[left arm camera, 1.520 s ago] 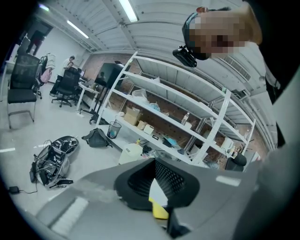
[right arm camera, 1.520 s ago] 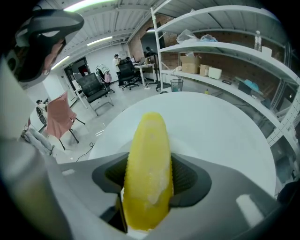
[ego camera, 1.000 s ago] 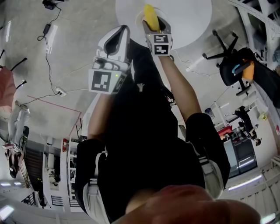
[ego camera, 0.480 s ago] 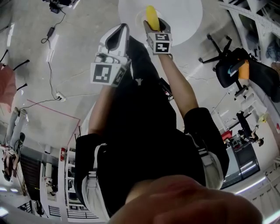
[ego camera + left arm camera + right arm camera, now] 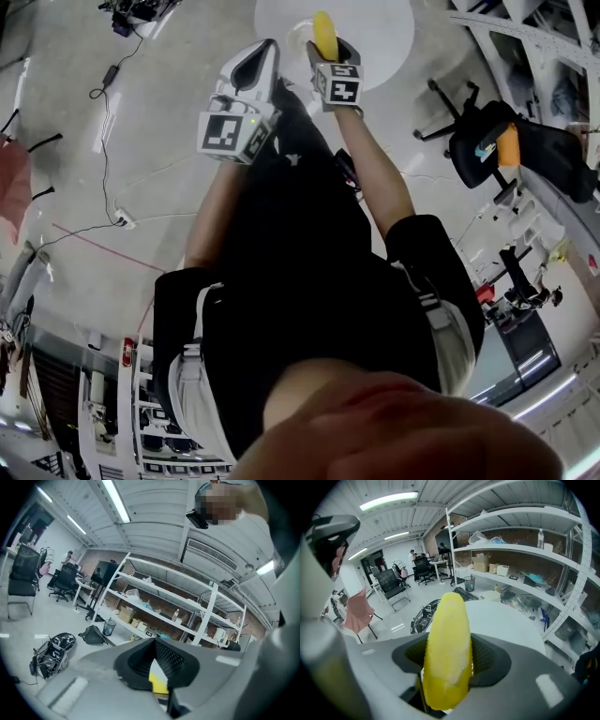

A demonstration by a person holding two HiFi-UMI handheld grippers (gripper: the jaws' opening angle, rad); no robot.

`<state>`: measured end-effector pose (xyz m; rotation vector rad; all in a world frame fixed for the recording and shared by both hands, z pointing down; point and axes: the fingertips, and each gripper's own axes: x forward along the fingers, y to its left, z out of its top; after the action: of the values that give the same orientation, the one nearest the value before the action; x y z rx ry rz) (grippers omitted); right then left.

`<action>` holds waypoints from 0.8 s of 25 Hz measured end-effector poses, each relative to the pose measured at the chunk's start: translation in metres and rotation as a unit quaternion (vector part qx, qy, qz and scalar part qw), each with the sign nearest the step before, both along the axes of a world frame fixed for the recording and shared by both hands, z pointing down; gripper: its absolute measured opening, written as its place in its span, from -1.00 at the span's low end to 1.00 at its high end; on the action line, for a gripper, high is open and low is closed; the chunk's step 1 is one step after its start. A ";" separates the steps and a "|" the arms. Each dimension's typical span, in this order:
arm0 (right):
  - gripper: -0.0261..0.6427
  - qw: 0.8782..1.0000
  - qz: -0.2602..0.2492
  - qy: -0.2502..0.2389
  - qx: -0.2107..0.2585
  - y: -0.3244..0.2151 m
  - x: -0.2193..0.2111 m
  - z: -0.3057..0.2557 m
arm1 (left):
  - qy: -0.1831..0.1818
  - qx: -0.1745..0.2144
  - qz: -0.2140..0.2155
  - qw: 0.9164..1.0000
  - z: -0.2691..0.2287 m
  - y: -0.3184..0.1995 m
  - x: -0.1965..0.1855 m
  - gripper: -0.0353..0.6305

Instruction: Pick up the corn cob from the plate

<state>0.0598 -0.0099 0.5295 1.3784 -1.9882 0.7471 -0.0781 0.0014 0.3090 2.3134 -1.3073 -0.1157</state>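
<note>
Right gripper point(image 5: 449, 660) is clamped on the corn cob point(image 5: 445, 620): its two dark pads press the yellow cob from 3 and 9 o'clock. In the right gripper view the cob stands nearly upright between them, its tapered end pointing to 12 o'clock. In the head view the cob juts out of the jaws toward 12 o'clock, raised over the round white table point(image 5: 384, 37). That gripper's marker cube point(image 5: 341, 86) sits just behind the jaws, at 6 o'clock of the cob.

At about 8 o'clock of it, close beside but apart, hangs the left gripper point(image 5: 157, 667). Its jaws stand a narrow wedge apart and press on nothing. A yellow patch shows low in the gap; what it is cannot be told. Its own marker cube point(image 5: 230, 134) faces the head camera.

Both arms run back toward 6 o'clock to the person's black top point(image 5: 309, 281). Farther out, a black office chair point(image 5: 473, 141) stands at 4 o'clock of the table, and a cable point(image 5: 105, 103) trails over the grey floor at 9 o'clock. White shelving point(image 5: 520, 550) with boxes rises at 2 o'clock in the right gripper view.
</note>
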 end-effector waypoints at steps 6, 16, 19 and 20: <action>-0.16 1.000 0.011 -0.001 0.013 0.003 -0.006 -0.024 | 0.009 0.016 0.008 1.000 -0.022 0.009 -0.007 -0.89; -0.16 0.999 0.014 -0.006 0.033 0.017 -0.006 -0.059 | 0.009 0.043 0.009 0.999 -0.044 0.028 -0.013 -0.89; -0.16 0.999 0.012 -0.008 0.039 0.021 -0.003 -0.069 | 0.011 0.046 0.008 0.999 -0.049 0.034 -0.011 -0.89; -0.16 0.999 0.012 -0.009 0.041 0.021 -0.002 -0.072 | 0.011 0.048 0.008 0.999 -0.050 0.035 -0.010 -0.89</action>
<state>0.0576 0.0112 0.4572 1.4510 -2.0391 0.6982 -0.0883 0.0360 0.2586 2.3949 -1.2981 -0.2026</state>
